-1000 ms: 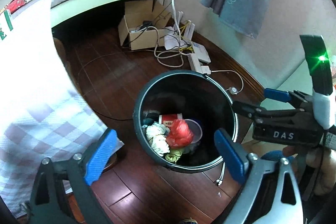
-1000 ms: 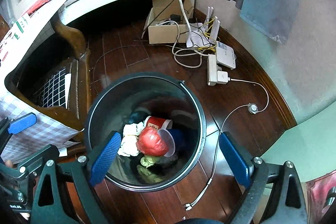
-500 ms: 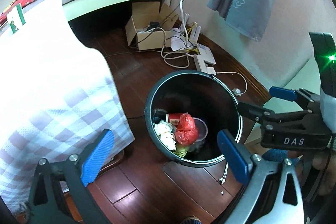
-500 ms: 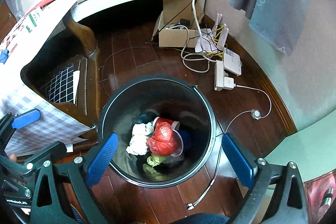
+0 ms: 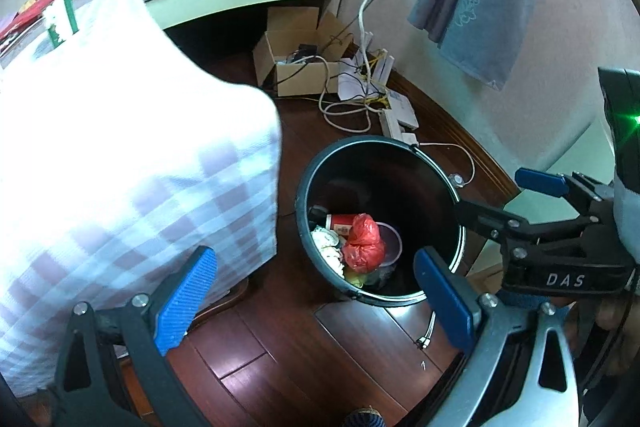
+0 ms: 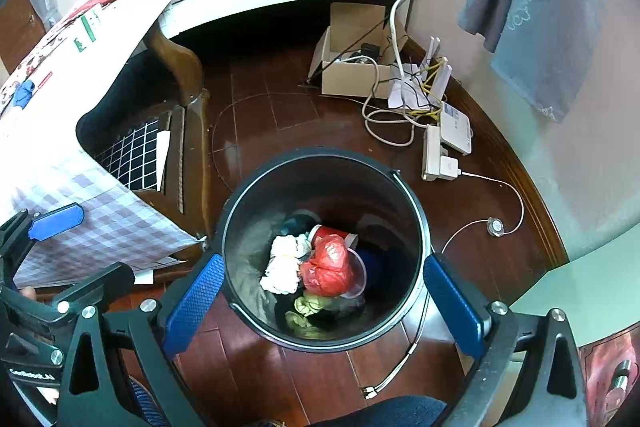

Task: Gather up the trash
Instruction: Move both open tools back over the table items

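A black round bin [image 5: 308, 183] [image 6: 324, 151] stands on the dark wood floor. Inside lie a red plastic bag [image 5: 362, 243] [image 6: 326, 265], white crumpled tissue [image 6: 284, 263], a red paper cup [image 6: 334, 233] and a clear plastic cup [image 6: 358, 281]. My right gripper [image 6: 324, 301] hangs over the bin's near side, open and empty; in the left wrist view the right gripper [image 5: 516, 199] shows at the bin's right. My left gripper [image 5: 316, 291] is open and empty, above the floor just left of the bin; the left gripper [image 6: 76, 251] also appears at the left of the right wrist view.
A table under a checked cloth [image 5: 120, 167] [image 6: 100, 223] stands close on the bin's left, with a wooden chair [image 6: 180, 75] under it. Behind the bin lie a cardboard box [image 6: 352, 67], tangled cables, a router and a power strip [image 6: 434, 155]. A bed and a hanging grey towel [image 6: 540, 7] are beyond.
Both grippers have drawn back and up from the bin, which looks smaller and further right. The checked cloth now fills more of the left wrist view. Both stay open and empty.
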`<act>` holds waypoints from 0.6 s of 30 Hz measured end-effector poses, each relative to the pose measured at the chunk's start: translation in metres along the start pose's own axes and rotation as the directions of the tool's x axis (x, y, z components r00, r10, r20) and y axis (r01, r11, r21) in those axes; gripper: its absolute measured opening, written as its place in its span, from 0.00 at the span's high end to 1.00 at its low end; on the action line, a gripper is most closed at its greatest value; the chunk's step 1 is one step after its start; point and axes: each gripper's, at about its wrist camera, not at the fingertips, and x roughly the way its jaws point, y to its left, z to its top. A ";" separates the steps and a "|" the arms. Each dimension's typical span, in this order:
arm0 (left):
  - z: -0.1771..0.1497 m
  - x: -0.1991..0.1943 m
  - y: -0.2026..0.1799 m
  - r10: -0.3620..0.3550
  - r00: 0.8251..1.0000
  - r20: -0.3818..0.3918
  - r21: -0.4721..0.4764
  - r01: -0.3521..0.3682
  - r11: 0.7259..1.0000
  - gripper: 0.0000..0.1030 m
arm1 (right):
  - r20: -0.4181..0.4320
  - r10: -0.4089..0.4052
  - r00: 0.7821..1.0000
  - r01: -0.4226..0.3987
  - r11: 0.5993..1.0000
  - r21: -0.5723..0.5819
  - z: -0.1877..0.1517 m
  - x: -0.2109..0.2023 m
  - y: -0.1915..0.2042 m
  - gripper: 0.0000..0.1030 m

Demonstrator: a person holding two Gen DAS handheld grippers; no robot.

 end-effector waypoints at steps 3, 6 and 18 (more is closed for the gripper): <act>-0.004 -0.007 0.005 -0.005 1.000 0.003 -0.013 0.005 1.000 0.03 | 0.002 0.007 1.000 -0.007 1.000 -0.011 0.000 -0.003 0.006 0.02; -0.009 -0.017 0.009 0.004 1.000 0.014 -0.012 -0.004 1.000 0.03 | 0.007 0.015 1.000 -0.015 1.000 -0.025 0.000 -0.007 0.014 0.02; -0.022 -0.073 0.054 0.062 0.994 0.089 -0.092 -0.054 0.994 0.03 | 0.072 0.064 0.995 -0.055 0.991 -0.124 0.012 -0.048 0.063 0.02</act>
